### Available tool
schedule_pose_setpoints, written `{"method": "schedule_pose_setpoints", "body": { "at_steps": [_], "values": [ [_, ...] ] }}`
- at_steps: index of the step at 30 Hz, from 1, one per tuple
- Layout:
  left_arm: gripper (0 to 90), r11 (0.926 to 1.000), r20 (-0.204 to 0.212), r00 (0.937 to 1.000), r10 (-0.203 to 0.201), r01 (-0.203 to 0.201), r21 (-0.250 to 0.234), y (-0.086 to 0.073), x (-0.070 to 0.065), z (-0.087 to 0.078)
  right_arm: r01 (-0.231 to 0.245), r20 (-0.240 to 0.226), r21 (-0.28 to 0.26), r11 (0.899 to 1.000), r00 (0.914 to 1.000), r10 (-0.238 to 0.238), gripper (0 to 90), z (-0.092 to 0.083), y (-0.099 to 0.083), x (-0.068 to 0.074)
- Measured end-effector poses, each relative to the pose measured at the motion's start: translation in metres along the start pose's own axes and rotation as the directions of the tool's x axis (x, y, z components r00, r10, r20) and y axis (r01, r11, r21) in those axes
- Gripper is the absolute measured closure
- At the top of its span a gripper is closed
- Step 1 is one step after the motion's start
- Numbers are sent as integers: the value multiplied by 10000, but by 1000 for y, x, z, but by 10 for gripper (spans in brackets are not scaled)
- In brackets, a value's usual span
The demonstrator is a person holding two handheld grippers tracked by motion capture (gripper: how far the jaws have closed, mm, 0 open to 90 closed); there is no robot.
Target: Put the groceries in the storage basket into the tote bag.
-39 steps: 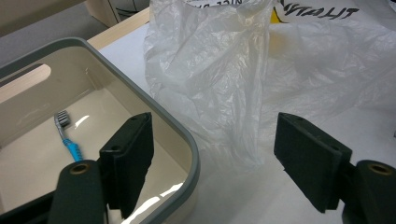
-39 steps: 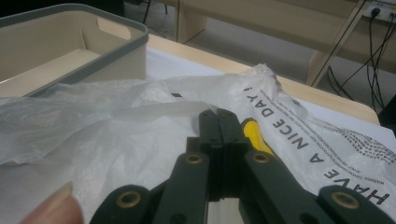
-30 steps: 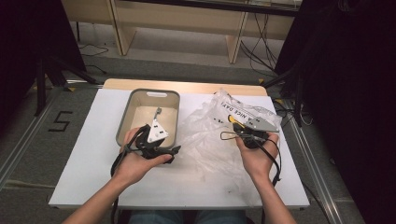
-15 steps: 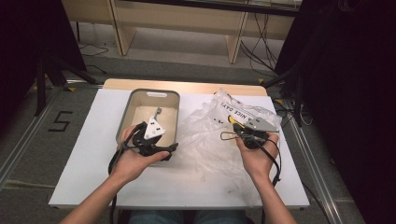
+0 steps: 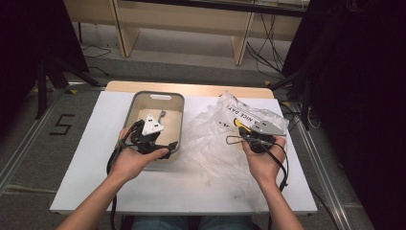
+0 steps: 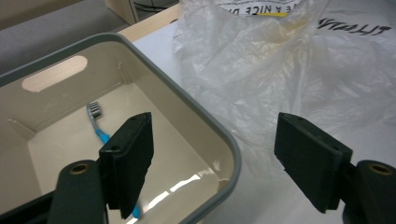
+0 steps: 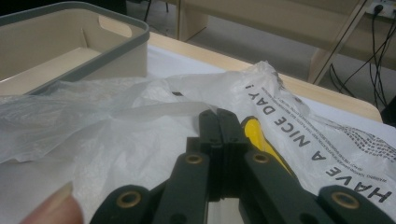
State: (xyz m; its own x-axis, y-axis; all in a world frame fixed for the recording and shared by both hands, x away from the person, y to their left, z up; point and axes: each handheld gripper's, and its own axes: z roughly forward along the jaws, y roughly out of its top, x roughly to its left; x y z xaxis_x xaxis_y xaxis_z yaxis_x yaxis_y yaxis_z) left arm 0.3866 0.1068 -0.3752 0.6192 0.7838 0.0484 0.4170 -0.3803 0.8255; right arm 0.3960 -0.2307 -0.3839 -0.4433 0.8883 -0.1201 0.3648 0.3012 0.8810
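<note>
Left gripper (image 6: pixel 219 163) fingers gape wide over the bin (image 6: pixel 212 140) rim, empty; right gripper (image 7: pixel 223 122) fingers pinch the plastic bag (image 7: pixel 116 140).

My left gripper (image 6: pixel 215 158) has its jaws spread astride the near right corner of the grey-rimmed beige plastic bin (image 6: pixel 224 140), whose wall stands between them. Inside the bin, the floor is open apart from a blue-handled toothbrush (image 6: pixel 97 122). To the right, a crumpled clear plastic bag (image 5: pixel 215 139) covers the white tabletop (image 5: pixel 91 158) between my hands. The tabletop's left and near strips lie open.
</note>
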Motion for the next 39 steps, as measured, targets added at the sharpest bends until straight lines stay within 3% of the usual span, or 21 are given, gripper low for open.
{"method": "schedule_pose_setpoints", "body": {
  "at_steps": [6, 17, 24, 34, 39],
  "values": [
    [301, 9979, -274, 9982, -526, 536, 368, 1, 18, 12, 0, -14, 20, 10000, 10000, 0, 900, 0, 0, 0],
    [309, 9886, -785, 9941, -746, 840, 1250, 10, 43, 44, 25, -40, 78, 10000, 10000, -25, 900, 1, -1, 1],
    [334, 9705, -1058, 9908, -849, 1063, 2166, 9, 56, 69, 45, -93, 99, 9999, 9999, -44, 900, 2, -2, 2],
    [343, 9540, -1311, 9857, -1056, 1376, 2662, 4, 67, 88, 31, -121, 135, 9999, 9999, -29, 900, 2, -2, 3],
    [351, 9415, -1479, 9830, -1083, 1492, 3023, 1, 72, 96, 20, -131, 142, 9999, 9999, -18, 900, 3, -2, 3]
  ]
}}
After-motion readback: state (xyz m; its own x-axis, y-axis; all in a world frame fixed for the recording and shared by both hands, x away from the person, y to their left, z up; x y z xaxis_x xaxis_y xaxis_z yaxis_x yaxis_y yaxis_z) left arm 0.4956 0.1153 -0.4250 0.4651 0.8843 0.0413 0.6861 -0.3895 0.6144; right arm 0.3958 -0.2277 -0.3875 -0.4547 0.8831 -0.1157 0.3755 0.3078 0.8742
